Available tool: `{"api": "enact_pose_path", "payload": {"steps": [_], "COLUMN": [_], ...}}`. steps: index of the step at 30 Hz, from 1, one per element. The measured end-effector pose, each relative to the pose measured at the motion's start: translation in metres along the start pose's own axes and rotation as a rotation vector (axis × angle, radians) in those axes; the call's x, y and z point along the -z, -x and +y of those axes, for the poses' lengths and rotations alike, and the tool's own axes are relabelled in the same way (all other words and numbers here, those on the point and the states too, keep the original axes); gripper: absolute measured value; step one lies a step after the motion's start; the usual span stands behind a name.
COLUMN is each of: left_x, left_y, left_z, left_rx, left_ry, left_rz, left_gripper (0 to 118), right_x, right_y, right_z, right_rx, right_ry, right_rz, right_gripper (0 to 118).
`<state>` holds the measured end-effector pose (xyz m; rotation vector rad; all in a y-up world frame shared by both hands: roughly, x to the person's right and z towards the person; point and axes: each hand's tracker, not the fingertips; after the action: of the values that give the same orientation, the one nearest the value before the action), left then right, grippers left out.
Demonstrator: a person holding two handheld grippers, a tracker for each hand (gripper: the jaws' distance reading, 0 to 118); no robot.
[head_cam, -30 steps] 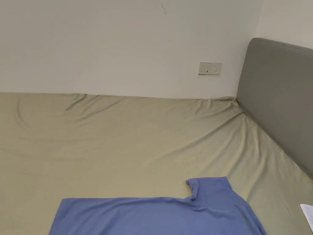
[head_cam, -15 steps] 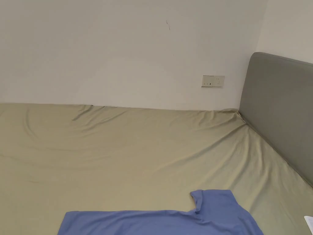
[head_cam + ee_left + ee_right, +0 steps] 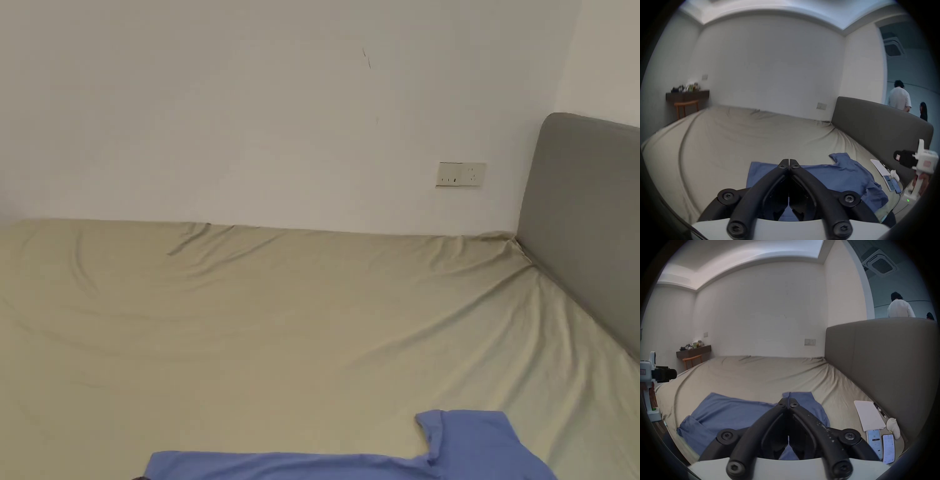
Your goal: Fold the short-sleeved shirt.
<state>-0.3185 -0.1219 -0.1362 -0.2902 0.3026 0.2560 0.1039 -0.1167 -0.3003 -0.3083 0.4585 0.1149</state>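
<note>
Shirt (image 3: 350, 462), blue, short-sleeved, lies spread on the bed sheet (image 3: 281, 325) near its front edge; one sleeve (image 3: 465, 431) points toward the wall, on the headboard (image 3: 587, 219) side; in the left claw view the shirt (image 3: 834, 175) lies flat with creases at its right end; in the right claw view it (image 3: 730, 412) has a folded-over bit at the lower left corner.

Left claw (image 3: 789, 162): jaws meeting tip to tip, nothing between them, held above the shirt and not touching it; the same claw (image 3: 673, 374) shows at the left edge of the right claw view, off the bed's side.

Right claw (image 3: 788, 400): jaws likewise pressed together and empty, raised over the shirt's sleeve end; it (image 3: 896, 156) shows at the right edge of the left claw view, with the hand (image 3: 922, 180) on its grip.

Against the earlier head frames: the whole picture has slid down and right, so less of the shirt shows now, more wall (image 3: 250, 112), and the socket (image 3: 460, 174) sits lower; that is the camera tilting; the shirt's own lie on the sheet looks the same.

Beside the headboard: a white sheet of paper (image 3: 868, 415) and two phones (image 3: 881, 446); far corner, a shelf (image 3: 694, 352) with clutter; a person (image 3: 899, 308) stands beyond the headboard.
</note>
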Motion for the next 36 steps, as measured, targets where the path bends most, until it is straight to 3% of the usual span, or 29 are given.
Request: {"api": "enact_pose_path", "payload": {"steps": [1,2,3,4,5,6,7,9,13,14,17,18,19,21,22,23,25,28,32,34,35,36], "left_x": [0.017,0.032,0.056,0.080,0.101,0.128,0.155,0.192,0.266,0.277,0.288,0.285,0.284,0.281,0.272,0.269,0.262,0.252,0.244,0.239,0.238,0.238], "left_y": [0.007,0.014,0.021,0.029,0.035,0.046,0.053,0.062,0.073,0.078,0.080,0.083,0.083,0.085,0.079,0.077,0.071,0.066,0.070,0.061,0.060,0.059], "left_z": [0.004,0.009,0.016,0.022,0.026,0.025,0.026,0.024,-0.005,-0.015,-0.029,-0.035,-0.035,-0.031,-0.028,-0.025,-0.021,-0.016,-0.014,-0.013,-0.013,-0.013], "left_rx": [-0.028,-0.053,-0.075,-0.084,-0.083,-0.085,-0.080,-0.058,-0.011,0.000,0.044,0.024,-0.005,-0.026,-0.037,-0.051,-0.039,-0.010,-0.035,-0.024,-0.023,-0.019], "left_ry": [0.025,0.045,0.078,0.114,0.154,0.191,0.258,0.289,0.554,0.599,0.609,0.587,0.568,0.564,0.558,0.556,0.541,0.512,0.486,0.483,0.483,0.484], "left_rz": [0.013,0.028,0.079,0.121,0.124,0.125,0.133,0.152,0.227,0.248,0.302,0.277,0.254,0.218,0.191,0.175,0.184,0.177,0.162,0.159,0.159,0.158], "left_gripper": [0,12,38,85,115,118,110,110,107,101,66,62,55,33,1,1,1,1,1,1,1,1], "right_x": [0.005,0.009,0.013,0.018,0.022,0.027,0.030,0.040,0.056,0.058,0.070,0.077,0.084,0.108,0.124,0.143,0.186,0.251,0.304,0.318,0.319,0.316], "right_y": [-0.002,-0.004,-0.008,-0.011,-0.013,-0.015,-0.017,-0.019,-0.026,-0.028,-0.036,-0.039,-0.042,-0.048,-0.054,-0.062,-0.077,-0.105,-0.129,-0.136,-0.137,-0.135], "right_z": [-0.001,-0.001,-0.001,-0.001,-0.001,-0.001,-0.002,-0.006,-0.021,-0.024,-0.033,-0.034,-0.035,-0.033,-0.032,-0.031,-0.032,-0.042,-0.054,-0.059,-0.060,-0.056], "right_rx": [0.005,0.010,0.015,0.018,0.020,0.023,0.026,0.028,0.030,0.033,0.047,0.057,0.064,0.069,0.084,0.097,0.145,0.167,0.195,0.244,0.259,0.237], "right_ry": [0.012,0.016,0.018,0.026,0.029,0.034,0.042,0.064,0.132,0.142,0.179,0.195,0.211,0.235,0.266,0.317,0.378,0.527,0.667,0.733,0.740,0.716], "right_rz": [0.002,-0.002,-0.008,-0.014,-0.020,-0.026,-0.031,-0.040,-0.067,-0.074,-0.091,-0.095,-0.092,-0.100,-0.085,-0.069,-0.038,-0.089,-0.201,-0.187,-0.178,-0.182], "right_gripper": [2,2,2,2,2,2,2,2,2,2,2,6,22,69,99,118,118,118,88,85,78,54]}}
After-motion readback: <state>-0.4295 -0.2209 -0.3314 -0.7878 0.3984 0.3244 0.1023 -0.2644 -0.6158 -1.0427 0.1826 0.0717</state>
